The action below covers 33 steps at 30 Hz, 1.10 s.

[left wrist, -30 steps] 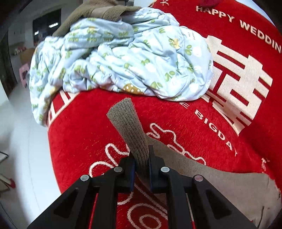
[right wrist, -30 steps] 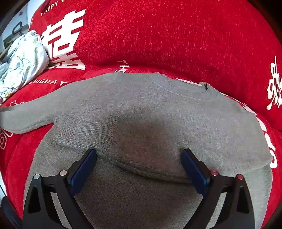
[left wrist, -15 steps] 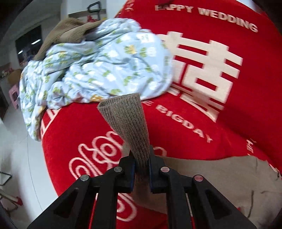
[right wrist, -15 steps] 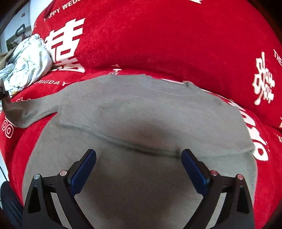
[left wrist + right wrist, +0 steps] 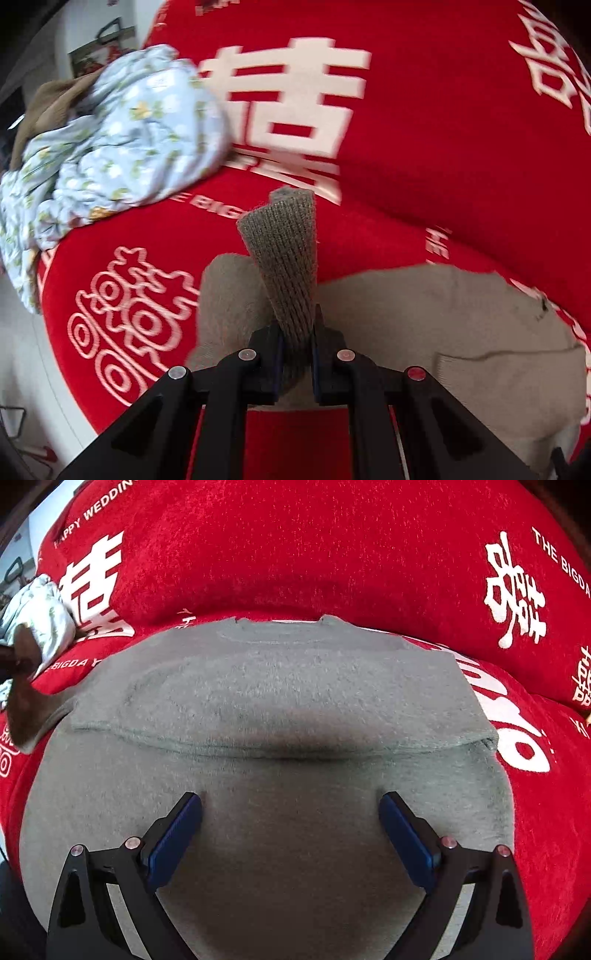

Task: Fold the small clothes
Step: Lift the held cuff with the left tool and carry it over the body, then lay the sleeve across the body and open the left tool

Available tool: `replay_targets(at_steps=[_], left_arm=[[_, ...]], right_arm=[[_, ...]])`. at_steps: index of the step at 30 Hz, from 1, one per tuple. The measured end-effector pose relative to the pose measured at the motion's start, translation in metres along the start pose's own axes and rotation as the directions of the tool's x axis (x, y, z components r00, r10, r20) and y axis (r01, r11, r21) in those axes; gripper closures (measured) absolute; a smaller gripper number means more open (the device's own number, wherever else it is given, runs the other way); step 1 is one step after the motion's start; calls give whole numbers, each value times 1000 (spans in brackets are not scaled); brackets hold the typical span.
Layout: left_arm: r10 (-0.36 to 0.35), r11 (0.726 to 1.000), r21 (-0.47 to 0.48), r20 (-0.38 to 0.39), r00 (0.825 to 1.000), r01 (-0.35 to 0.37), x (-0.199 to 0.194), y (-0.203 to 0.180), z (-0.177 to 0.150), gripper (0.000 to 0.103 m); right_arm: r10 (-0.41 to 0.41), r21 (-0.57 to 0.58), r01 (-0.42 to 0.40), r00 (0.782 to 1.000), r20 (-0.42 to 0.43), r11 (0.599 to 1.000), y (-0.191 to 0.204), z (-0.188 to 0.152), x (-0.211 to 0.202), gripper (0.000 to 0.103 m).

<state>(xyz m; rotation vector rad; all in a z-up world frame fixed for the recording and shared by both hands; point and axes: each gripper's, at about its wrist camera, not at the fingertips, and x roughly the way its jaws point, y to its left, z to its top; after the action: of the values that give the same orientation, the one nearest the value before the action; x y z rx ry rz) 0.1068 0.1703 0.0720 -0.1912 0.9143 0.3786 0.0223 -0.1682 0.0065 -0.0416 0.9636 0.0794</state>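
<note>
- Left tool [image 5: 297,354] clamped on the ribbed cuff [image 5: 284,254] of the grey-brown sweater [image 5: 280,701]; cuff standing up from between the pads, sleeve lifted off the red cover [image 5: 443,155] so it can be carried across the body.
- Judged step: folding the sleeve inward over the torso. Gripping at the cuff gives control of the whole sleeve length, probably why the hold sits there.
- Right tool [image 5: 290,834] spread wide, nothing between the pads, fingertips resting on or just above the lower body of the sweater. Likely there to pin the fabric flat while the other sleeve swings over; actual contact hard to confirm.
- Sweater lying spread ahead of the right tool, neckline at the far edge, with a fold line crossing just beyond the fingertips; the far-side layer already doubled over.
- Held sleeve visible far to the left of the right tool, raised above the cover.
- Heap of pale floral cloth [image 5: 110,140] with a brown garment [image 5: 48,99] on top, well ahead and left of the left tool, apart from the sweater.
- No baskets, boxes or other containers in view; nothing holding clothes besides the red cover itself.
- Risk: knit slipping or bunching if the sleeve is dragged instead of lifted.
</note>
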Motion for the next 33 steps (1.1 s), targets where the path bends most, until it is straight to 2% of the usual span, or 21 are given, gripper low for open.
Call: replay_targets(at_steps=[5,15,24,27,33], left_arm=[[-27,996,81,-33,999,29,-3,-48,-8,90],[-76,979,182,-81,994,90,-21,-136,-26,90],[-107,963,235,-106,989,129,-34,-187,-36,90],[-107,957,261,-100,989,130,-39,-200,-39,90],[-126,948,280,-112,986,153,-46,-223,-44,90]], right_arm=[[28,3,-28,1000,12,1000,-5,-4,-1,5],[79,2,-79,996,35,997,-7,-7,0,0],[148,38,-150,987,56,988,-16,-7,-5,0],[134,17,-135,990,50,991,-18,-11,-12,0],[51,-23,-50,998,44,999,-35,-26,-24,0]])
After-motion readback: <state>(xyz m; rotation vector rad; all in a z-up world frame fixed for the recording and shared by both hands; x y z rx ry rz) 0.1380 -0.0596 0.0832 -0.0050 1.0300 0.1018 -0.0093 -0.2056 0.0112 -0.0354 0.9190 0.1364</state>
